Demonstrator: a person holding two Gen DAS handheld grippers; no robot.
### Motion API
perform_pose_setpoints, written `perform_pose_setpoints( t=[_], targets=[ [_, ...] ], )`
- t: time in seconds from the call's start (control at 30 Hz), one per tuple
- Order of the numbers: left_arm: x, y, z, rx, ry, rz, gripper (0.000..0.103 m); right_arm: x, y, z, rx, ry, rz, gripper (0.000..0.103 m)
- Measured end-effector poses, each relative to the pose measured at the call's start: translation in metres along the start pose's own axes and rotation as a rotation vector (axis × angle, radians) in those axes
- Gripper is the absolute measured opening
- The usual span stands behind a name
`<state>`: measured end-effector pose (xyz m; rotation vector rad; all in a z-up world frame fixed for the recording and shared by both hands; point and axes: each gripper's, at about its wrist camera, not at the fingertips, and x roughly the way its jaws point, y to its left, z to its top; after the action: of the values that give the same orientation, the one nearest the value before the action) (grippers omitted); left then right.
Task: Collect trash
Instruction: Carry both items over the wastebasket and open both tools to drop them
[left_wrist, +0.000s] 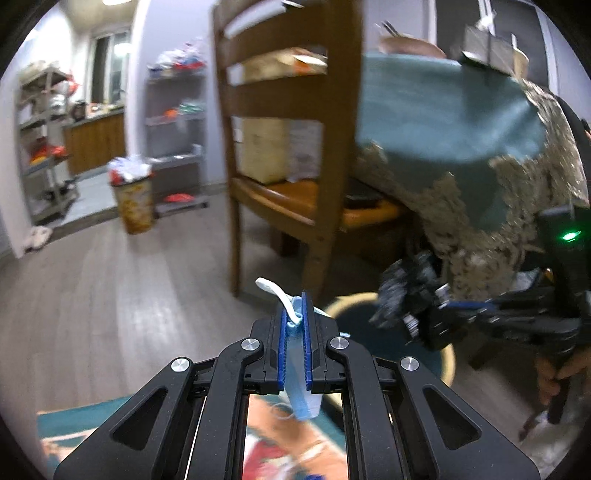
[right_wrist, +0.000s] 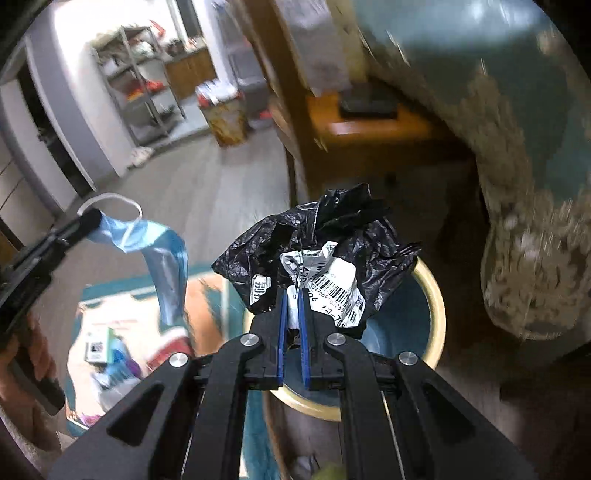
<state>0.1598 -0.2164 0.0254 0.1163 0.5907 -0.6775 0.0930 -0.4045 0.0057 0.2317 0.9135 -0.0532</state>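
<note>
While both loads hang above the bin (right_wrist: 437, 295), the risk is a miss. My left gripper (left_wrist: 294, 321) looks short of the rim, so letting go of the mask (right_wrist: 162, 254) now would likely drop it on the mat (right_wrist: 258, 435). Its ear loop (left_wrist: 275, 291) could also snag on a pad. The black bag (right_wrist: 332, 240) is light and crumpled; it may cling to my right gripper (right_wrist: 290, 310) or drift wide. Left jaws are nearly closed, pinching the mask between the blue pads. Right jaws are clamped on the bag at its white label (right_wrist: 332, 284), roughly over the bin mouth.
</note>
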Motion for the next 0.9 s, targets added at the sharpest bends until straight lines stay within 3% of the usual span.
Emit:
perform_pose_setpoints(
  t=[0.13,0.47,0.53,0.63,0.9],
  targets=[
    [0.027,-0.024,-0.002,0.000,0.020,-0.077,0.008,0.029,-0.029,-0.007,0.067,0.091,-0.008,0.006],
    [0.083,-0.065,-0.023,0.045,0.105,-0.152,0.012,0.043,-0.058,-0.021,0.085,0.128,-0.087,0.007],
    [0.088,-0.065,-0.026,0.041,0.123,-0.153,0.022,0.044,-0.058,-0.020,0.086,0.130,-0.099,0.010],
    [0.086,-0.064,-0.026,0.040,0.121,-0.144,0.040,0.043,-0.057,-0.017,0.081,0.123,-0.105,0.023],
    [0.049,-0.045,-0.018,0.021,0.078,-0.106,0.050,0.020,-0.049,-0.008,0.089,0.087,-0.102,0.038]
  ],
)
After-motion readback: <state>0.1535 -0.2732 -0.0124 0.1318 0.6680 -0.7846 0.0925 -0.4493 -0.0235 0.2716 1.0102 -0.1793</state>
